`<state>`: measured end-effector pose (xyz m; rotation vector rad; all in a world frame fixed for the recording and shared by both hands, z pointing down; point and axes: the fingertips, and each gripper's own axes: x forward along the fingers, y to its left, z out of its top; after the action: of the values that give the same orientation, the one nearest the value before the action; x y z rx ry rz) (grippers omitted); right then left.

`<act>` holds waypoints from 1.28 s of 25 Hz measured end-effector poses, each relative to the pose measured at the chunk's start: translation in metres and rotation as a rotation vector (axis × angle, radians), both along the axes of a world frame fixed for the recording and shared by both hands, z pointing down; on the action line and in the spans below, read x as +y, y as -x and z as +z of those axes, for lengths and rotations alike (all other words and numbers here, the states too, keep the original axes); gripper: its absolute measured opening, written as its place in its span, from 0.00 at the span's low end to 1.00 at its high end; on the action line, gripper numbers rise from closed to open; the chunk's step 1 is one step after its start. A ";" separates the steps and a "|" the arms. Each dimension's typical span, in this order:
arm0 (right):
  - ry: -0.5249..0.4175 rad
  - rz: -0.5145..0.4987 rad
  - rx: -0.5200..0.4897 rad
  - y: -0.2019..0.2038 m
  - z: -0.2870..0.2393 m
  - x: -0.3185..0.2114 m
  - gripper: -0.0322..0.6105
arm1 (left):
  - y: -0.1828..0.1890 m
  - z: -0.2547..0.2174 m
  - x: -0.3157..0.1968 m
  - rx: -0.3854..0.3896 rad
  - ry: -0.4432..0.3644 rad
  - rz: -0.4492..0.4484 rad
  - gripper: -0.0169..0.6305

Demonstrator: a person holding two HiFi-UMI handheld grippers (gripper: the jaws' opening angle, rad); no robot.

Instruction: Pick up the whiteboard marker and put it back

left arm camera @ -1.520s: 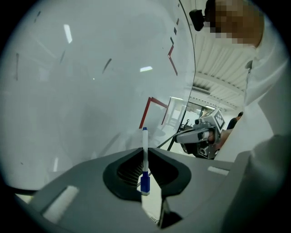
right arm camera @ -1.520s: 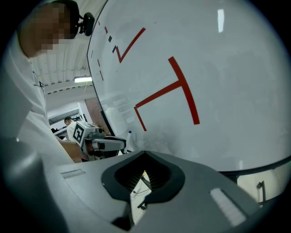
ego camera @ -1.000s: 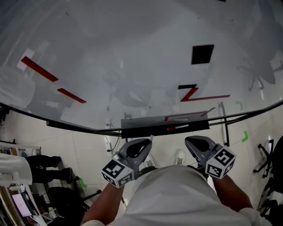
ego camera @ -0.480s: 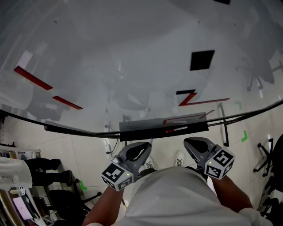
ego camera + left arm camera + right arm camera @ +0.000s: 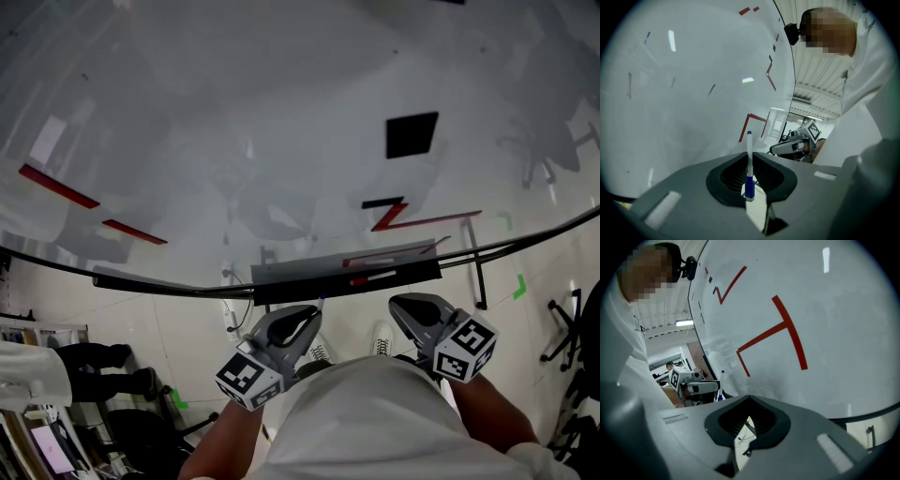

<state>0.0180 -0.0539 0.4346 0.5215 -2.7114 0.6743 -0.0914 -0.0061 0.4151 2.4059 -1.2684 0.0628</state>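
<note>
A white whiteboard marker with a blue end (image 5: 749, 169) stands upright between the jaws of my left gripper (image 5: 750, 183), which is shut on it. In the head view the left gripper (image 5: 309, 314) hangs just below the whiteboard's dark tray (image 5: 309, 283), with the marker's tip (image 5: 321, 301) poking up toward the tray. My right gripper (image 5: 401, 307) is level with it on the right, below the tray's right end. Its jaws (image 5: 749, 420) are shut with nothing held. The right gripper view also shows the left gripper (image 5: 696, 386) and the marker (image 5: 722, 383).
The big whiteboard (image 5: 281, 131) carries red strokes (image 5: 412, 221) and a black square (image 5: 412, 136). A red marker (image 5: 370, 276) and a pale eraser (image 5: 380, 257) lie on the tray. Below are a tiled floor, the board's stand (image 5: 476, 272) and an office chair (image 5: 572, 328).
The head view has drifted, so the board's marks slide left and down a little. Both grippers stay about where they were, the left still shut on the marker.
</note>
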 end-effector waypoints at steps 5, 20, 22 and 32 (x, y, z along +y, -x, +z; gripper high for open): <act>0.000 0.001 0.001 0.000 0.000 0.000 0.05 | 0.003 0.000 -0.002 -0.021 0.006 -0.006 0.11; -0.008 0.005 -0.003 -0.002 -0.002 0.002 0.05 | 0.022 0.055 -0.002 -0.591 0.018 0.040 0.11; -0.009 0.006 -0.002 -0.003 -0.002 0.002 0.05 | 0.020 0.057 -0.002 -0.613 0.015 0.052 0.11; -0.010 0.017 0.004 -0.010 -0.001 0.005 0.05 | 0.019 0.082 -0.007 -0.961 -0.018 0.178 0.11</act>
<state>0.0283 -0.0486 0.4340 0.5485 -2.7113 0.6636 -0.1104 -0.0136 0.4967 2.5527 -1.3667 1.3921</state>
